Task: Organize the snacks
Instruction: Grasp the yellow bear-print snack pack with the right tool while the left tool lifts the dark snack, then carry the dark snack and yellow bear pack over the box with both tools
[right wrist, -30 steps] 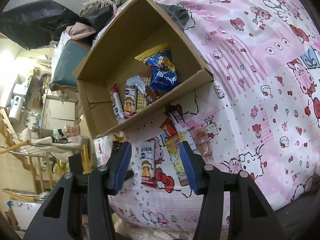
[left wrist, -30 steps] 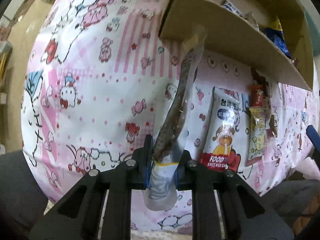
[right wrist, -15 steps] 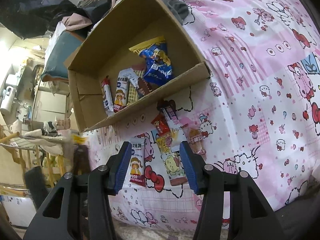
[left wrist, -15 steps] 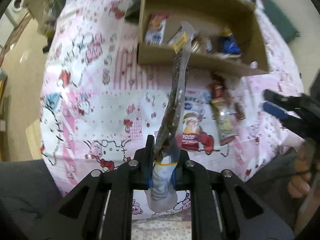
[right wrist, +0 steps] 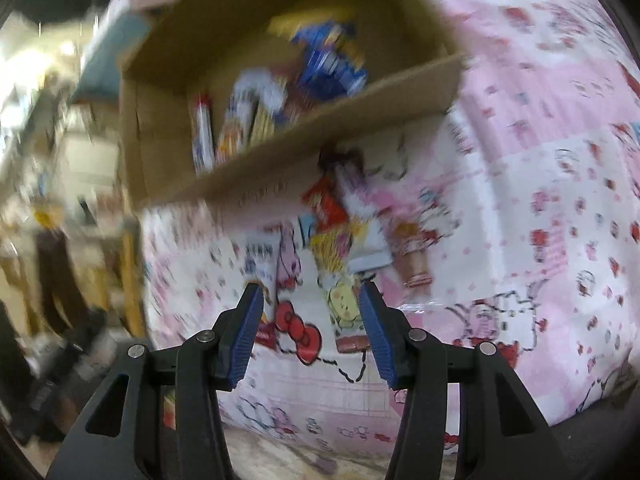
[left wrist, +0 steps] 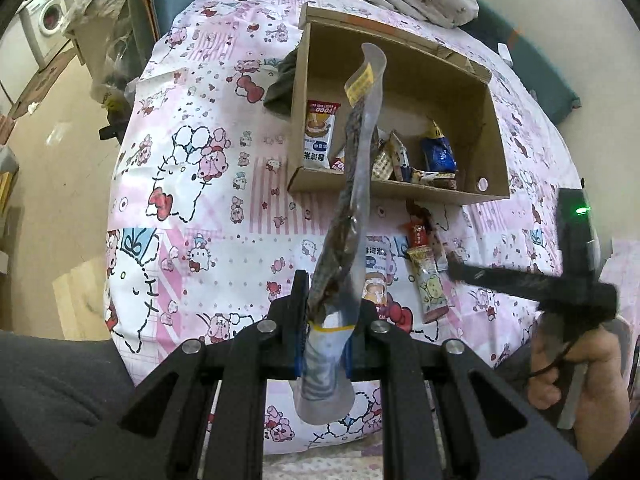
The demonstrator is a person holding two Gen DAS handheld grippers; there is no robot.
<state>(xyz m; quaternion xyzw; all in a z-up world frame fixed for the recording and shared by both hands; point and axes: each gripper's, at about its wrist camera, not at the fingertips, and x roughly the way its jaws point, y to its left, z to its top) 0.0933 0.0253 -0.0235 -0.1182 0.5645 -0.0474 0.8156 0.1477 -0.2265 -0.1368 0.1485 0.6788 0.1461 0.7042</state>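
Between the jaws of the left gripper (left wrist: pixel 323 322) stands a long clear snack pouch (left wrist: pixel 348 200) with a dark stick inside, pinched at its lower end, upper end tilted toward the cardboard box (left wrist: pixel 494 128); jaws nearly closed, clamped on the pouch; one pouch held. Box sits on a pink cartoon-print bed cover (left wrist: pixel 192 208), several snacks inside, exact count unclear; one blue packet (left wrist: pixel 438 154), one white rice-cake packet (left wrist: pixel 318 136) readable. Right gripper (right wrist: pixel 311 308) hovers with jaws wide apart, holding nothing; view blurred; below it, a loose snack cluster (right wrist: pixel 340 236) on the cover just in front of the box, roughly five packets. Right hand (left wrist: pixel 576 364) visible gripping its tool.
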